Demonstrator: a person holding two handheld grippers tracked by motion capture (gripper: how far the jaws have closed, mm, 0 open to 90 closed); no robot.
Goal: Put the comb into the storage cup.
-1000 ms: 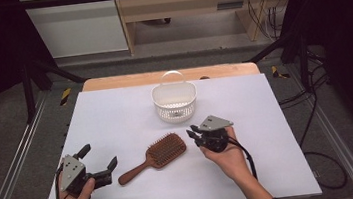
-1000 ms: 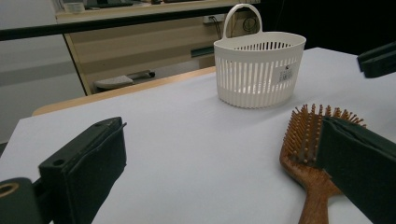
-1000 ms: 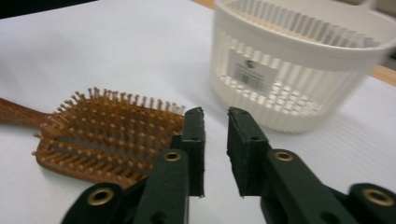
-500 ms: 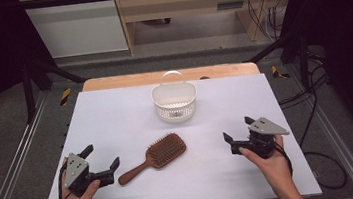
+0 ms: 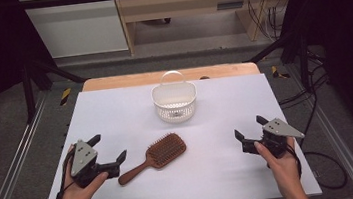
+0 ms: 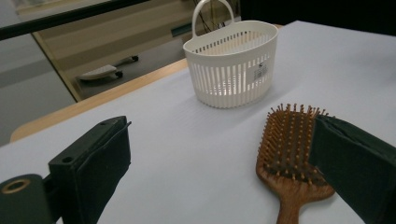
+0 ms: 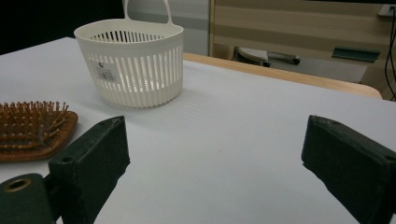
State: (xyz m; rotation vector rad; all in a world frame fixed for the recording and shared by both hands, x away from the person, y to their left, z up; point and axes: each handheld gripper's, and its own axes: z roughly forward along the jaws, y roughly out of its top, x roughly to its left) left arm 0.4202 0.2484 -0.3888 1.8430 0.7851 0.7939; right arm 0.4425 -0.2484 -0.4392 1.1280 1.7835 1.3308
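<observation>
We see a wooden paddle hairbrush (image 5: pixel 157 156) lying bristles up on the white table (image 5: pixel 216 110), a little below the table's centre, its handle pointing toward 8 o'clock and its head toward 2 o'clock. From the brush, a white slatted basket (image 5: pixel 175 101) with a loop handle stands at 12 o'clock, upright and well apart from it.

Our left gripper (image 5: pixel 108 151) sits at 9 o'clock from the brush, just beside the handle end. Its jaws are spread wide with nothing between them. In the left gripper view the brush head (image 6: pixel 289 144) shows partly behind the right-hand jaw, and the basket (image 6: pixel 232 65) stands beyond at about 12 o'clock.

Our right gripper (image 5: pixel 250 129) is at 3 o'clock from the brush, well apart from it, jaws spread and empty over bare table. In the right gripper view the basket (image 7: pixel 132 65) stands at 11 o'clock and the brush head (image 7: pixel 35 128) lies at 9 o'clock.
</observation>
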